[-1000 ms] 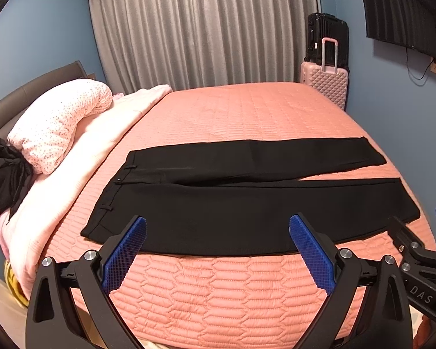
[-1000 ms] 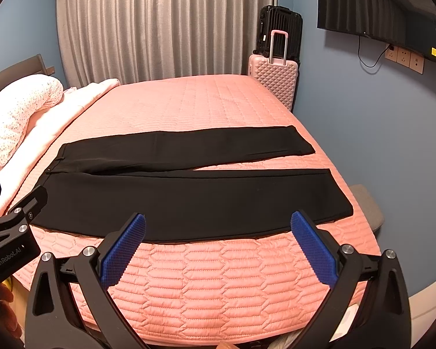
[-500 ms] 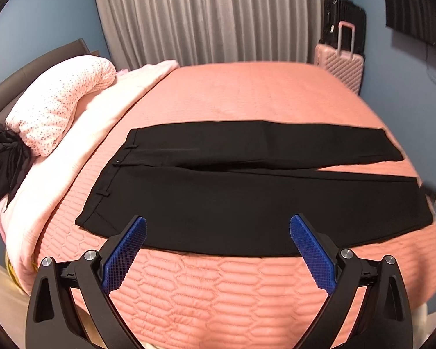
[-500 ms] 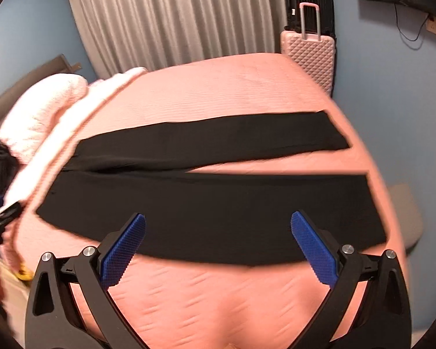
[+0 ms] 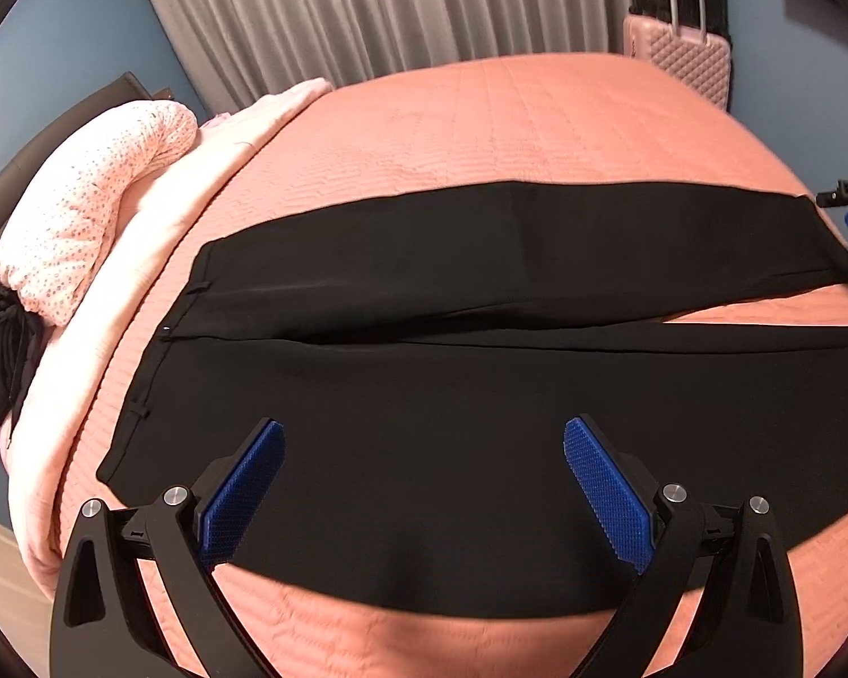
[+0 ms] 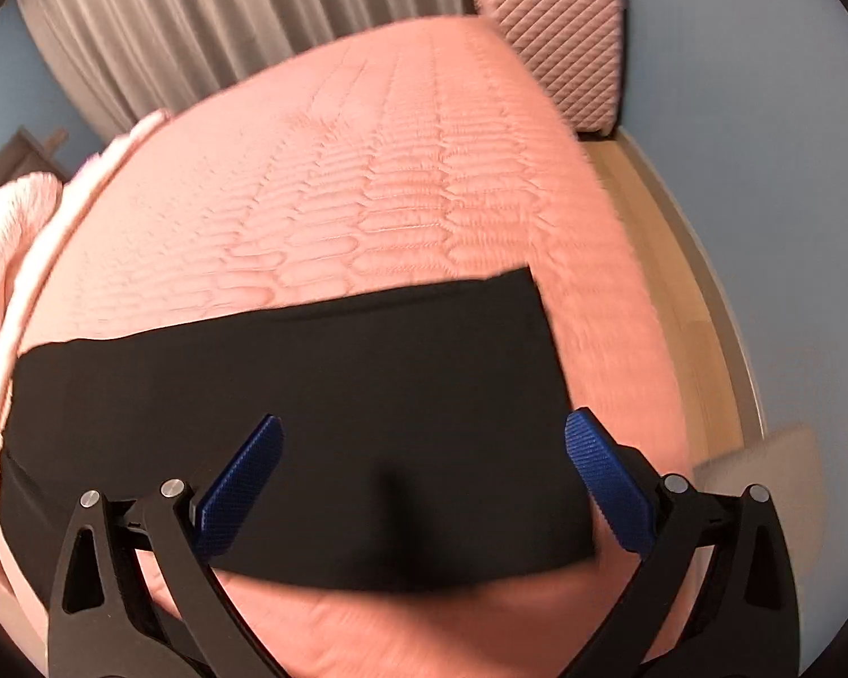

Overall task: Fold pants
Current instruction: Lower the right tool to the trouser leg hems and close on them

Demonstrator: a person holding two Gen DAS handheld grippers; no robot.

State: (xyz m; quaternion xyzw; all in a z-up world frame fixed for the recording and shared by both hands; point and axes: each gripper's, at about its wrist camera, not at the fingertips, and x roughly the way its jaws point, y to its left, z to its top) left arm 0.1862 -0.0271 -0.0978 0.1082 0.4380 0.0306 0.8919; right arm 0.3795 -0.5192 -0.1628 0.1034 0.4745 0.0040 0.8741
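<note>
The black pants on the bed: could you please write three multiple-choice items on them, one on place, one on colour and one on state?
1. Where do the black pants lie?
A. on the pink bedspread
B. on the floor
C. on the pink suitcase

2. What colour are the pads on the left gripper?
A. red
B. blue
C. white

3. How are the pants?
A. rolled up
B. hanging
C. spread flat, legs apart

Answers: 1 A, bedspread shows all round them; 2 B, both pads are blue; 3 C, a wedge of bedspread separates the legs.
</note>
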